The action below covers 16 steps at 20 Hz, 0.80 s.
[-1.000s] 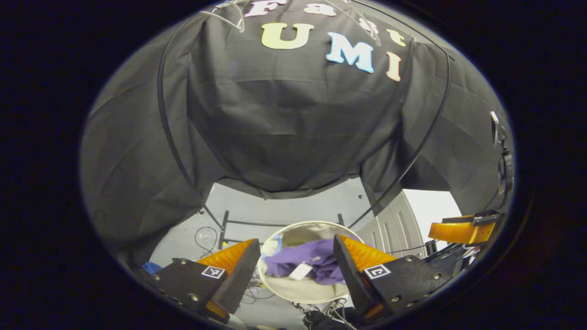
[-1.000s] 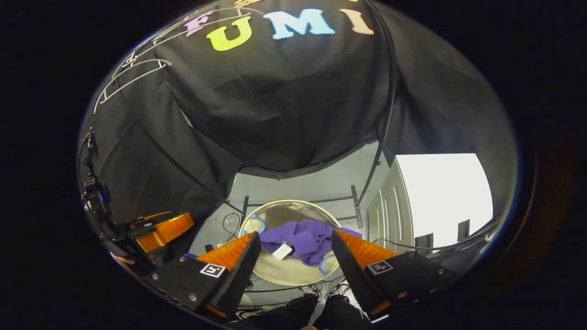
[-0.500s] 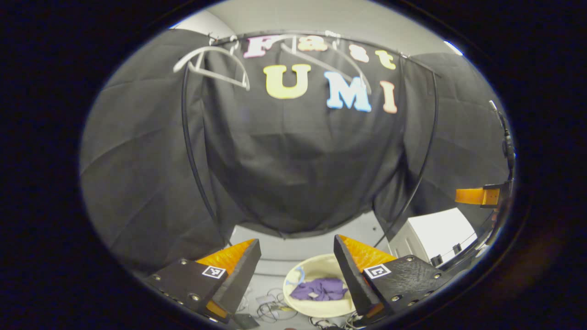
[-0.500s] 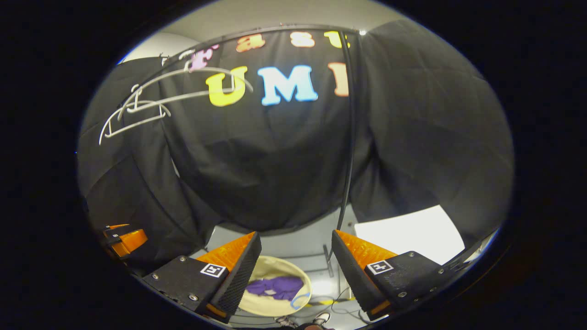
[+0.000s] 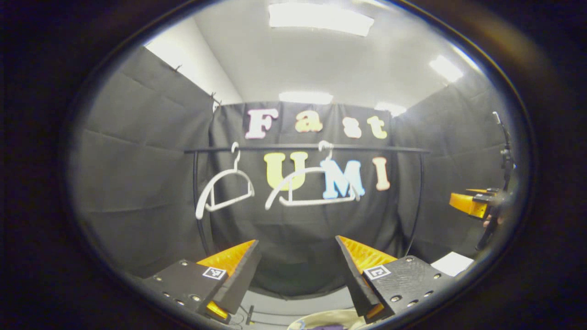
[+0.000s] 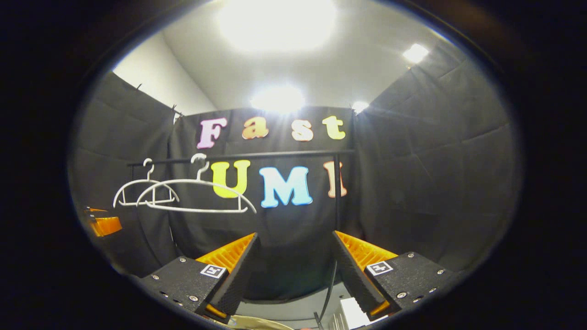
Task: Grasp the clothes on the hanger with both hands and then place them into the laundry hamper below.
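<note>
Two bare white hangers hang on a black rail straight ahead in the left gripper view. My left gripper is open and holds nothing. Under its fingers, the cream rim of the hamper peeks in with a sliver of purple clothes. In the right gripper view the same hangers hang up to the left on the rail. My right gripper is open and holds nothing, with the hamper rim at the bottom edge.
The right gripper shows far right in the left gripper view; the left gripper shows far left in the right gripper view. A black rack post stands ahead. A white box sits low right. Ceiling lights glare above.
Both views have swung up from the hamper and its purple clothes to the rail and the hangers. Both grippers have stayed open and hold nothing.
</note>
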Tool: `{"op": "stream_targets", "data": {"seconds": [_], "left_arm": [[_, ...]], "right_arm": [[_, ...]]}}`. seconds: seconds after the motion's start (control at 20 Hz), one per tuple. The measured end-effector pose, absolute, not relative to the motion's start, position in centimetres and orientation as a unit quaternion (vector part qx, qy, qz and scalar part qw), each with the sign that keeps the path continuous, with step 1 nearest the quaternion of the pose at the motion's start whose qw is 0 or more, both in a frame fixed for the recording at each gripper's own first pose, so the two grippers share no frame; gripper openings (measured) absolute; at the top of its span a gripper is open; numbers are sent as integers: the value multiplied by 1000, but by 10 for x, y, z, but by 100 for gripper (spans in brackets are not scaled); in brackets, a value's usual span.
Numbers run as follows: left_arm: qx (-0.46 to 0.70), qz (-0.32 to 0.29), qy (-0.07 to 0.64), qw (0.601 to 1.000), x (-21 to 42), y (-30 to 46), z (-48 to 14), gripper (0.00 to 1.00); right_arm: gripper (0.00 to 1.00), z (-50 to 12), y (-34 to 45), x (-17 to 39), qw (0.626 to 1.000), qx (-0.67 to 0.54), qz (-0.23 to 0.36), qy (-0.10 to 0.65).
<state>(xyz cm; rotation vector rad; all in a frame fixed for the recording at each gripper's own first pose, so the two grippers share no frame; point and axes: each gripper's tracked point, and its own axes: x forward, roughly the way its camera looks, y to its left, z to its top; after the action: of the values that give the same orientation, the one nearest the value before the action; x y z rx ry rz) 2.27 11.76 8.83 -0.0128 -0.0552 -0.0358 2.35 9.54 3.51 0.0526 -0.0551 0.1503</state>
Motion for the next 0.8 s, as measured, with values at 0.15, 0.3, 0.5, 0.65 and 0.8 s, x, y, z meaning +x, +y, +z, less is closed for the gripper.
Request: {"op": "stream_targets", "data": {"seconds": [0.15, 0.3, 0.5, 0.65, 0.8], "left_arm": [[-1, -17, -58, 998, 13, 108, 127, 93], [-26, -1, -57, 998, 6, 105, 120, 91], [-48, -4, -33, 998, 6, 100, 92, 89], [-40, -2, -22, 999, 6, 108, 80, 93], [-36, 1, -17, 999, 7, 112, 74, 93]], "right_arm": [[95, 60, 75, 19, 997, 28, 53, -51], [95, 64, 48, 12, 998, 13, 24, -51], [95, 50, 26, 4, 999, 1, -9, -33], [95, 45, 23, 2, 1000, 9, -16, -24], [95, 48, 19, 3, 999, 8, -23, -30]]}}
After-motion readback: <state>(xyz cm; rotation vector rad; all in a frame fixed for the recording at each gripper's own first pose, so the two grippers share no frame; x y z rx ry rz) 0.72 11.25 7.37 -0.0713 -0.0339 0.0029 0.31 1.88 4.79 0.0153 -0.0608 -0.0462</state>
